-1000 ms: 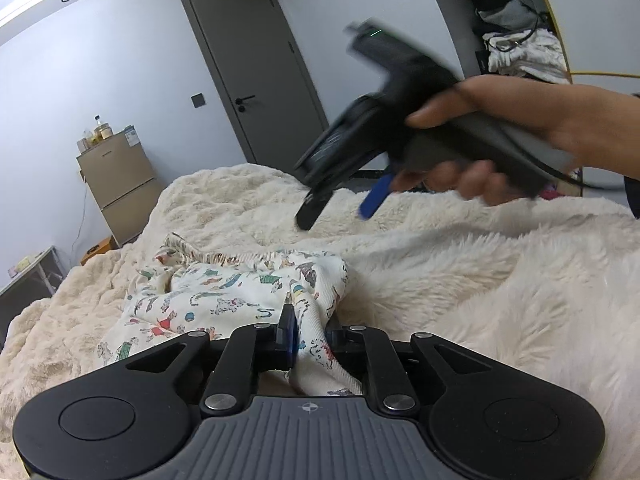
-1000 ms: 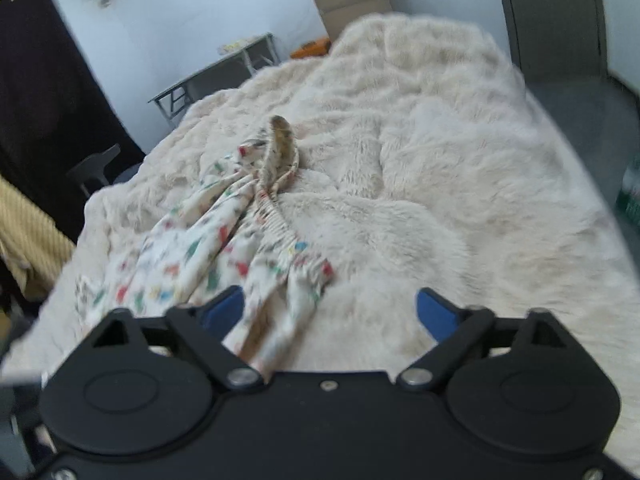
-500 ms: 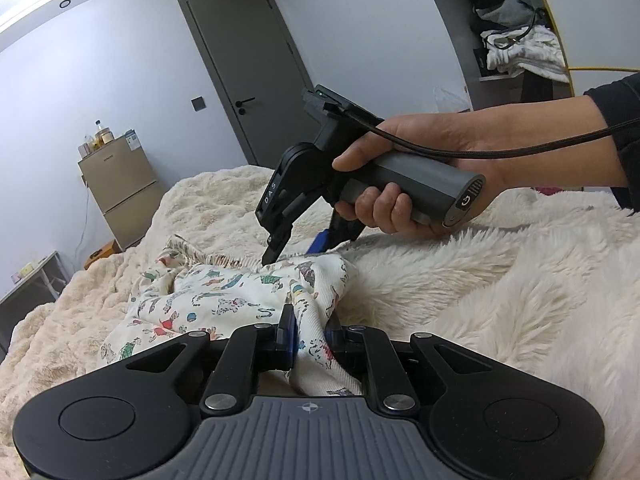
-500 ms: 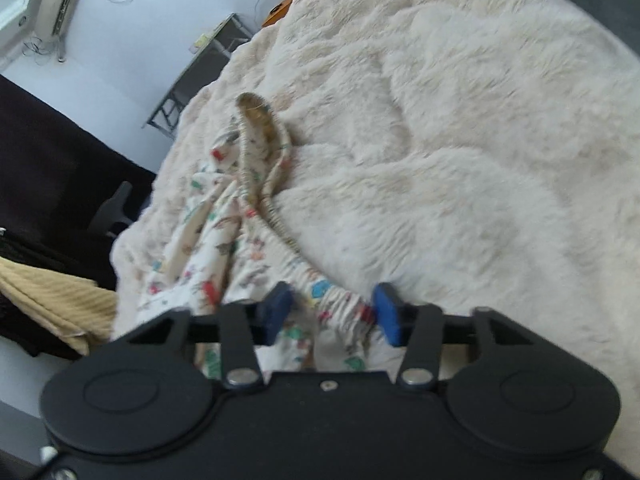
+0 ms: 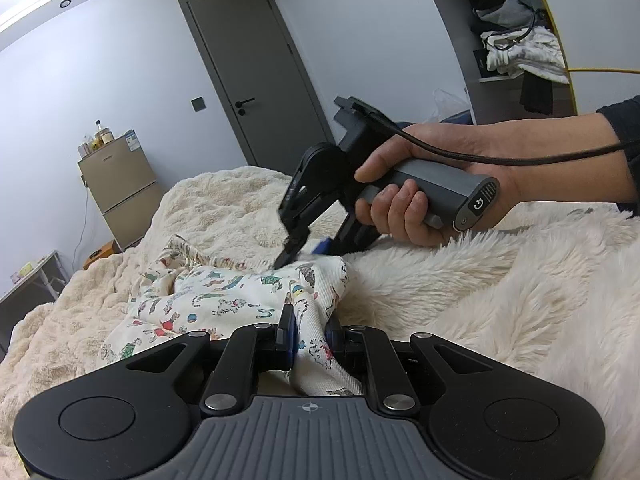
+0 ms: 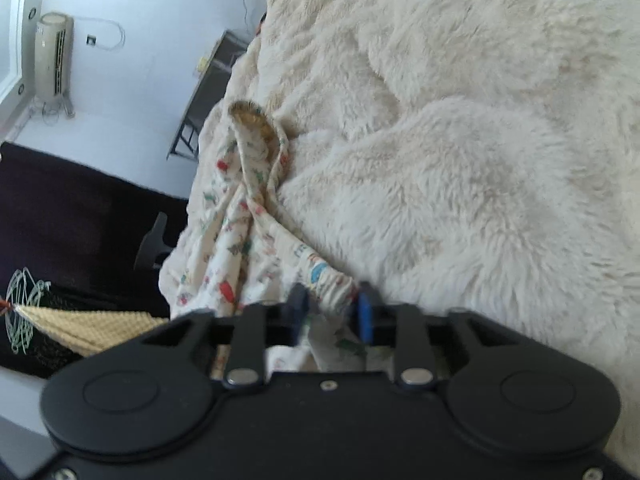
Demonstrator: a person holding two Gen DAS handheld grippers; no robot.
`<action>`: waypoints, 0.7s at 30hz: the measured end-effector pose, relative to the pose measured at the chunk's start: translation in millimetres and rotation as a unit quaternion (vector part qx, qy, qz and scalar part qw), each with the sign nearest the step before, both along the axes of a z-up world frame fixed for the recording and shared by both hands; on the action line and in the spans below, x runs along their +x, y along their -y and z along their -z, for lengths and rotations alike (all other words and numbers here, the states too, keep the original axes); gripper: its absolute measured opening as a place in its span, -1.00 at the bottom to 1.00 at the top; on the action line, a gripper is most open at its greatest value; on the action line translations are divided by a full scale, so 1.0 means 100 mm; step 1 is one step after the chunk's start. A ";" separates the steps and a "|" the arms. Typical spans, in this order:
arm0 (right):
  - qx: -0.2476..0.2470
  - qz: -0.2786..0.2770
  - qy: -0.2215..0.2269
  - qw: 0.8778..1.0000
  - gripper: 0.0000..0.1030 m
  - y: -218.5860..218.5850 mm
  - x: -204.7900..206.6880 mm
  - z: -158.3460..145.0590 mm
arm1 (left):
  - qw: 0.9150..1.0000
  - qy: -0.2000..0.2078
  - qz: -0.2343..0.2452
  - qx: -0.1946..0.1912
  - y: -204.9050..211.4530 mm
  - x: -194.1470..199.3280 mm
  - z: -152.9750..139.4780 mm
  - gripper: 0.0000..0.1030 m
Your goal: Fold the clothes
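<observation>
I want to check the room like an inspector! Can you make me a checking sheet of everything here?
Surface: fluffy cream blanket over a bed.
Job's things: one printed garment, crumpled, not yet folded.
Clutter: nothing seen on the blanket.
Grippers: left hand-held gripper shut on the garment; right hand-held gripper has just been closing, garment edge pinched between its pads.
Cables: black cable from the right hand-held gripper.
Surroundings: grey door, small fridge, shelf of clothes.

Both wrist views close, sharing garment (image 5: 224, 300)

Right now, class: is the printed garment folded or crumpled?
Crumpled: the printed garment lies bunched in loose ridges on the fluffy blanket, no flat folds.
</observation>
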State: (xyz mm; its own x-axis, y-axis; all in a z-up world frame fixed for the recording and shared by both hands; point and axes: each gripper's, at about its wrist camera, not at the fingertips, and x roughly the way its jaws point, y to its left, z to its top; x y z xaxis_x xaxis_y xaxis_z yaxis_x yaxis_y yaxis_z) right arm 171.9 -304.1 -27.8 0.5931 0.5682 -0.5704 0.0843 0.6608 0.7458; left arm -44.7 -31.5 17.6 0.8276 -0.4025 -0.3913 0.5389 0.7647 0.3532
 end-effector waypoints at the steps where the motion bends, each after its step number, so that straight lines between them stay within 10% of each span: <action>1: -0.029 0.005 0.013 0.999 -0.74 0.00 -0.06 -0.10 | 1.000 0.001 0.001 -0.005 -0.03 0.00 -0.06 -0.89; 7: -0.117 0.033 0.130 0.984 -0.77 0.32 -0.82 -0.88 | 0.998 0.002 0.029 -0.055 -0.24 -0.15 -0.58 -0.93; 11: -0.180 0.043 0.180 0.966 -0.78 0.62 -1.45 -1.19 | 0.997 0.012 0.082 -0.013 0.00 -0.40 -0.59 -0.91; 15: -0.291 0.019 0.176 0.940 -0.76 0.80 -2.02 -1.10 | 0.992 -0.026 0.119 0.022 0.26 -0.43 -0.39 -0.70; 21: -0.275 -0.060 0.121 0.952 -0.46 0.96 -1.86 -0.80 | 0.985 -0.071 0.154 0.032 0.24 -0.42 -0.37 -0.65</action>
